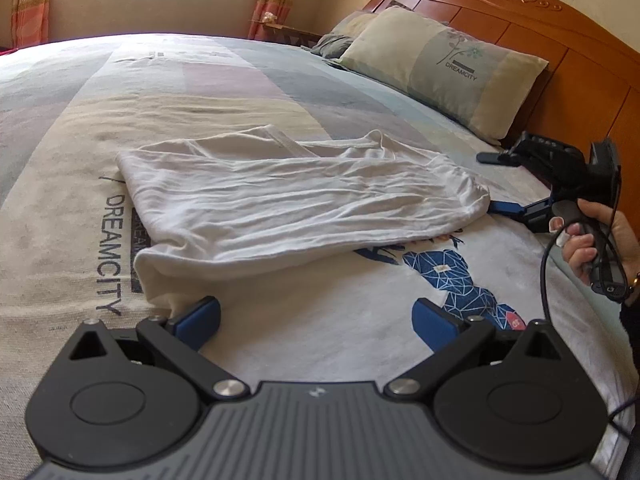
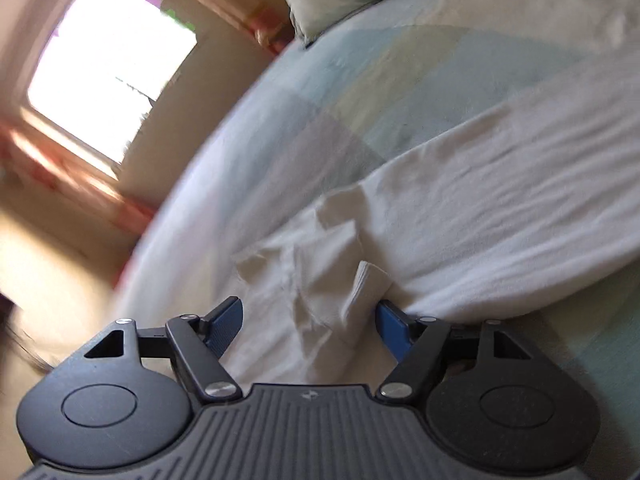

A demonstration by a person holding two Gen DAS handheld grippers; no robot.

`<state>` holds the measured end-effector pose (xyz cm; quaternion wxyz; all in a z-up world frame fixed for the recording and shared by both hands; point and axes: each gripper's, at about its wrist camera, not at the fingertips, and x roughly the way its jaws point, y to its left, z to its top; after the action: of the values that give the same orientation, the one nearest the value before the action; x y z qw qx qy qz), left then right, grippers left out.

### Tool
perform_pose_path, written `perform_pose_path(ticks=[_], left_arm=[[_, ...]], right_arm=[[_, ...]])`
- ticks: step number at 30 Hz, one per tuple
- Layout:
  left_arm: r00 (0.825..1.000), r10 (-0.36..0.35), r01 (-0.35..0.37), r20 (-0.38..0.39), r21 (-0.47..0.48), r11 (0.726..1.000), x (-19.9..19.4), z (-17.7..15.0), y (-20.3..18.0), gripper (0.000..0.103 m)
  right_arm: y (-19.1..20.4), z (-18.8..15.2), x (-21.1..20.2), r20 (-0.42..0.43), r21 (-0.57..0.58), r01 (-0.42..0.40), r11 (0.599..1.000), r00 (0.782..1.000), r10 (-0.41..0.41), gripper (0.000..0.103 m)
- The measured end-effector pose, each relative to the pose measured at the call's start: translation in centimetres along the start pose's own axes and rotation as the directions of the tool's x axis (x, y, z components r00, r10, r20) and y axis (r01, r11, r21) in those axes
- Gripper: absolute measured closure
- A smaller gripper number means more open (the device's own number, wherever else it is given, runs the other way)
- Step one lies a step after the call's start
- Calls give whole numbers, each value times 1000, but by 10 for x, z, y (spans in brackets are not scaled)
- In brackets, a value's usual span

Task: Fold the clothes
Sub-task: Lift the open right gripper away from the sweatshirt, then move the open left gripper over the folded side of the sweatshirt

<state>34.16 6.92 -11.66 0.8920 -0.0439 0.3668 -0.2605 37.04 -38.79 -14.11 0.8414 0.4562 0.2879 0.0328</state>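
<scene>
Meanwhile, the white cotton T-shirt with a blue geometric print (image 1: 280,196) lay on the pastel patchwork bedsheet (image 1: 60,160), its far half folded over the near half. The left gripper (image 1: 316,316) hovered over the near hem with jaws spread wide, gripping nothing. The right gripper (image 2: 310,318), held by a hand (image 1: 592,236), was also spread, with bunched shirt fabric between its blue pads (image 2: 390,320).
</scene>
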Motion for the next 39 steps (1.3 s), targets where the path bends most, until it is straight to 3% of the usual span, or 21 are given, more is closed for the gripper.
perform_pose_path(ticks=[4, 7, 10, 13, 14, 16, 17, 20, 21, 23, 25, 27, 29, 32, 36, 37, 39], left_arm=[[1000, -1, 1, 3, -11, 1000, -1, 1, 1, 2], [1000, 1, -1, 6, -16, 1000, -2, 1, 2, 2], [1000, 2, -2, 9, -18, 1000, -2, 1, 3, 2], [1000, 6, -6, 18, -10, 1000, 0, 1, 2, 2], [1000, 7, -7, 21, -7, 1000, 1, 1, 1, 2], [1000, 9, -9, 27, -1, 1000, 3, 1, 0, 2], [999, 10, -10, 31, 2, 1000, 5, 1, -1, 2], [999, 14, -14, 40, 12, 1000, 8, 1, -3, 2], [999, 15, -16, 44, 15, 1000, 9, 1, -3, 2], [998, 25, -25, 50, 14, 1000, 12, 3, -4, 1], [997, 54, -54, 56, -7, 999, 18, 8, -4, 1], [985, 157, -154, 73, -44, 987, 21, 10, -4, 1], [961, 259, -251, 93, -96, 963, 19, 10, -3, 2], [922, 355, -320, 157, -211, 924, 3, 1, 2, 2], [871, 479, -430, 107, -305, 850, -19, -2, 16, 2], [880, 463, -410, 102, -327, 851, -26, -2, 19, 2], [908, 398, -339, 130, -331, 881, -41, 4, 17, 2]], right_arm=[[10, -7, -28, 82, -36, -103, 994, 991, 106, 25], [22, -9, -52, 142, -105, -104, 989, 983, 119, 25], [38, -10, -57, 122, -199, 4, 980, 992, 20, 25], [57, -24, -48, 76, -356, 150, 923, 988, -131, 24], [62, -36, -44, 65, -434, 194, 880, 981, -184, 21], [72, -65, -35, 59, -597, 265, 757, 956, -288, 15], [77, -80, -31, 63, -671, 292, 682, 939, -339, 15], [85, -126, -31, 131, -844, 307, 440, 914, -385, 11], [86, -137, -32, 137, -876, 289, 386, 917, -376, 7], [85, -152, -31, 109, -909, 230, 348, 936, -335, 2], [83, -159, -30, 67, -916, 179, 358, 951, -303, 2], [80, -159, -30, 23, -908, 138, 395, 959, -283, 2], [77, -157, -33, -9, -894, 113, 434, 963, -270, 2], [73, -147, -42, -17, -857, 121, 502, 965, -261, 2], [70, -132, -54, -13, -814, 133, 565, 969, -248, 2], [70, -129, -57, -6, -813, 135, 567, 971, -240, 2], [71, -124, -63, -3, -804, 128, 580, 976, -219, 1]])
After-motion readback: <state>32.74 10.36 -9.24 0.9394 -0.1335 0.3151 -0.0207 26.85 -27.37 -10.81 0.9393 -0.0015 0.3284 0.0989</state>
